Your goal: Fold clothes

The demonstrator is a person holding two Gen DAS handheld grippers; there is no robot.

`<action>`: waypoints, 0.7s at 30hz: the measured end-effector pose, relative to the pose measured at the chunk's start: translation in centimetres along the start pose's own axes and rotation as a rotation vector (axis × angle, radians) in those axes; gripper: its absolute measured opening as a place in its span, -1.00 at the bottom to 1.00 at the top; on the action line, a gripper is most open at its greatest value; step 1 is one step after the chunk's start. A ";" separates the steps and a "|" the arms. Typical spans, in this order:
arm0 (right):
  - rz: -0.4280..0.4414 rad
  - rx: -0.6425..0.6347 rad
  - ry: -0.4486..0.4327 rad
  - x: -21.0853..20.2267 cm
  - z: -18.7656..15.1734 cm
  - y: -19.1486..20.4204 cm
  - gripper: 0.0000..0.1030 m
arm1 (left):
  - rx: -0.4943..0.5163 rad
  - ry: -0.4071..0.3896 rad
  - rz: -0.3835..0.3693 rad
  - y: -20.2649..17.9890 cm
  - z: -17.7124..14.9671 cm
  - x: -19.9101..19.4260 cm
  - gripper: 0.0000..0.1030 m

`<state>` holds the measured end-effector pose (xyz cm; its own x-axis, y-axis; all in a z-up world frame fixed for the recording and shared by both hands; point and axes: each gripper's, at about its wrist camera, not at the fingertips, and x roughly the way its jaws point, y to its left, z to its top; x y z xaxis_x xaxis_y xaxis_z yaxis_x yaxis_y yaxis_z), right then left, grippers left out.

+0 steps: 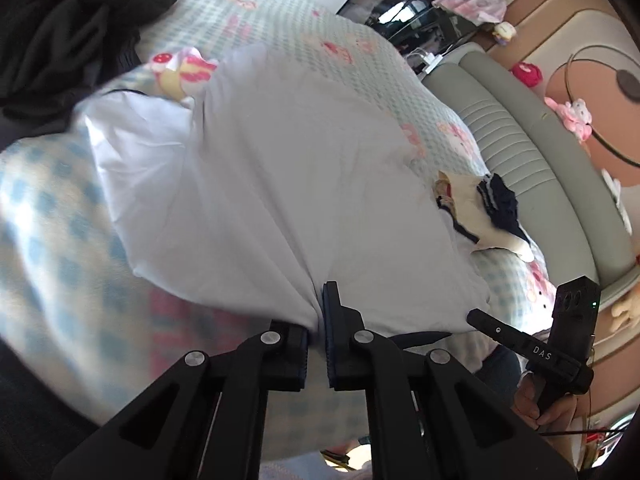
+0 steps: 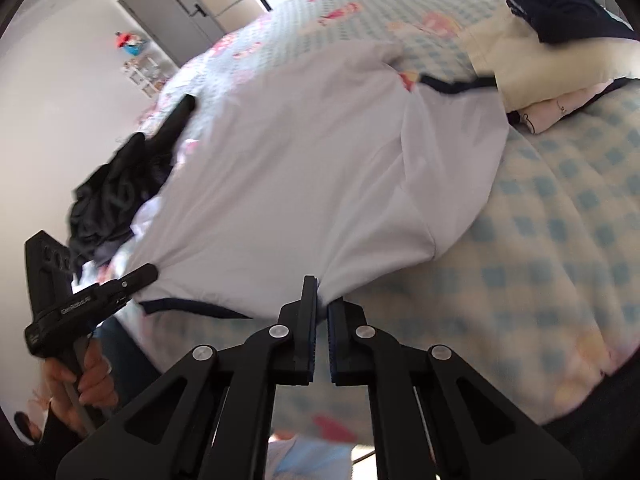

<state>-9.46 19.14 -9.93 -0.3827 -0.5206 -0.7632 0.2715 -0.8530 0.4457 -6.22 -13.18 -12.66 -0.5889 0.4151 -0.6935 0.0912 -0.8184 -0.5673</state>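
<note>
On checked bedspread: left gripper and right gripper each clamped on white garment hem, spaced apart to keep the edge taut for folding.

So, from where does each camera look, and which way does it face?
Left wrist: on the left gripper, facing down along its fingers at the white shirt on the bed; right gripper and hand at right.
Right wrist: on the right gripper, facing the shirt's other corner; left gripper and hand at left.
Shared: shirt, bed, black clothes.
</note>
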 end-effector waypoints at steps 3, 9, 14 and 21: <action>0.014 0.016 0.029 -0.1 -1.4 0.2 -0.94 | -0.008 0.016 -0.011 0.8 -0.8 -1.1 -0.87; -0.022 0.088 0.116 1.4 -4.3 -0.6 -0.93 | -0.113 0.074 0.026 3.4 -3.4 -0.2 -0.85; -0.084 0.143 0.095 0.3 -4.7 -1.6 -0.74 | -0.228 0.116 0.029 6.1 -4.8 -1.5 -0.29; -0.178 0.197 0.003 -3.3 -4.7 -5.1 -0.54 | -0.158 -0.073 0.131 5.4 -4.5 -7.6 -0.27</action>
<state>-5.38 25.34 -11.89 -0.4063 -0.3615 -0.8392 0.0230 -0.9222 0.3861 2.39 -18.99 -12.44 -0.6196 0.2746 -0.7353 0.2923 -0.7887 -0.5409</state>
